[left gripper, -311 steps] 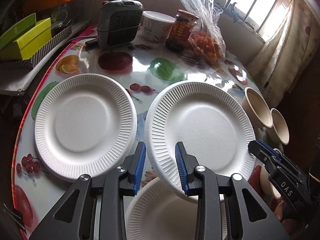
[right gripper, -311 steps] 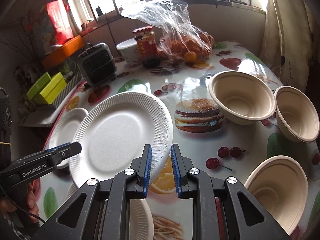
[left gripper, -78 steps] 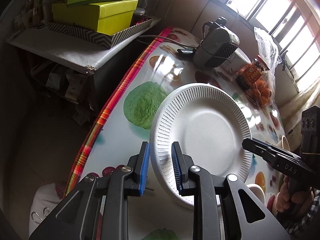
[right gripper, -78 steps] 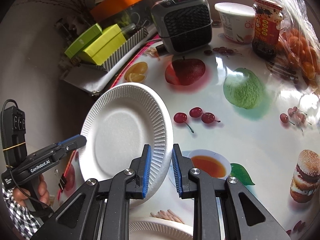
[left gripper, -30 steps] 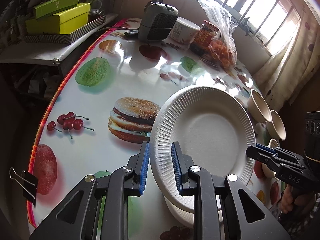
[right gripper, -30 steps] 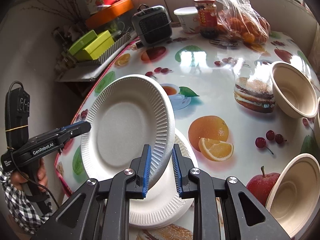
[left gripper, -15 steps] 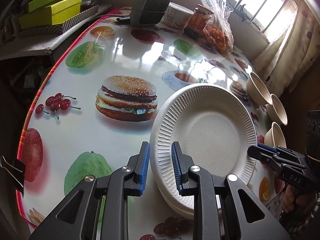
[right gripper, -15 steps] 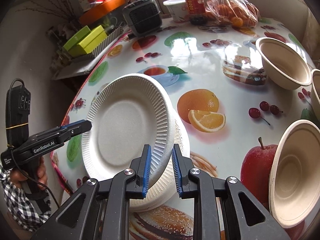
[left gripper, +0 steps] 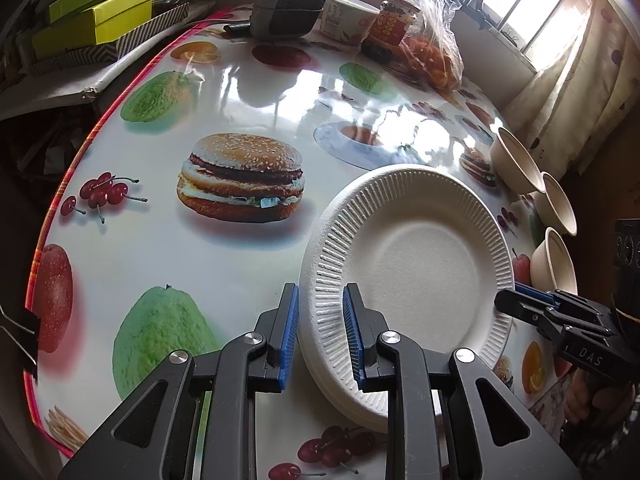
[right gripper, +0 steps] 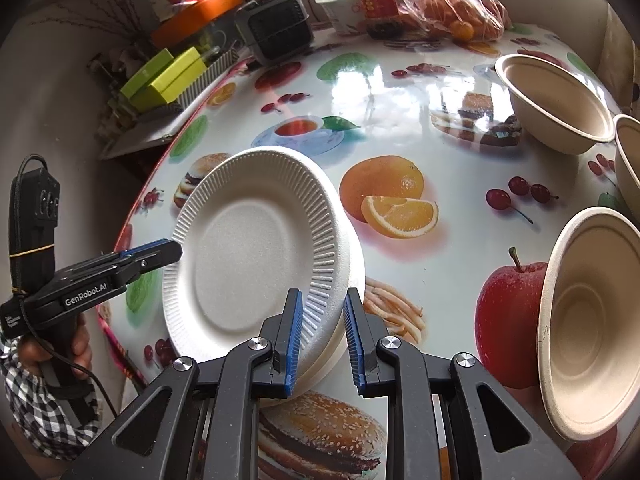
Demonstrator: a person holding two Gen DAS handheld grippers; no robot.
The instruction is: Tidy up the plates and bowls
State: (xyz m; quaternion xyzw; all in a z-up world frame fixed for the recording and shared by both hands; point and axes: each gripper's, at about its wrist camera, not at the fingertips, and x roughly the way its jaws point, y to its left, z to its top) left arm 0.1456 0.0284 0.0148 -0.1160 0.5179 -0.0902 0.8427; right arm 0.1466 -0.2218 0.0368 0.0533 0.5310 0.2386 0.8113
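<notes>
A round surface (left gripper: pixel 248 264) under a glossy cloth printed with burgers, cherries and fruit stands below bright windows. At its far edge, from eleven o'clock to one o'clock, I count one grey heater (left gripper: pixel 292 0), one white tub (left gripper: pixel 346 20), one red-labelled jar (left gripper: pixel 394 26) and one clear bag of oranges (left gripper: pixel 430 56). Off the rim at ten o'clock sit two lime-green boxes (left gripper: pixel 96 20). Near the middle, the left gripper (left gripper: pixel 320 330) is clamped narrowly on the ribbed rim of the top paper plate (left gripper: pixel 412 264), which lies tilted on a stack of white plates (right gripper: pixel 344 336); how many lie beneath I cannot tell. The right gripper (right gripper: pixel 322 334) pinches the same plate's opposite rim, its pads close together. At three o'clock stand three tan bowls (right gripper: pixel 556 108), apart from the plates.
</notes>
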